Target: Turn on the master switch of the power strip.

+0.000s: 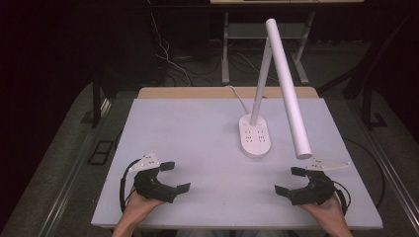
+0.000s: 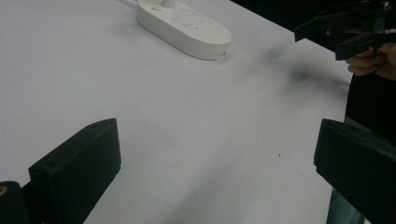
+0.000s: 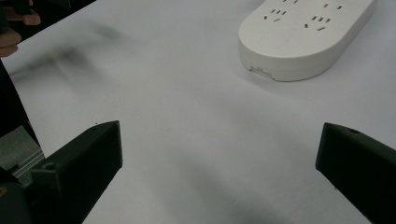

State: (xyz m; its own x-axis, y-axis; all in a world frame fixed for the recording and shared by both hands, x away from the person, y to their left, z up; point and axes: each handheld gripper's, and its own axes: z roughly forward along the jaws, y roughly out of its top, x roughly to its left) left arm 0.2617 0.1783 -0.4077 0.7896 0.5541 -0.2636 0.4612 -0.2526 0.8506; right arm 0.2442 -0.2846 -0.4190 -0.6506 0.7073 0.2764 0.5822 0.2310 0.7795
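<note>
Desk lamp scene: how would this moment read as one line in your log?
left gripper: open, empty | right gripper: open, empty | desk lamp: upright mid-table, untouched | both near front edge

Left gripper (image 1: pixel 175 177) and right gripper (image 1: pixel 288 180), each held in one hand near the person's edge, jaws spread wide apart, pointing inward toward each other.
</note>
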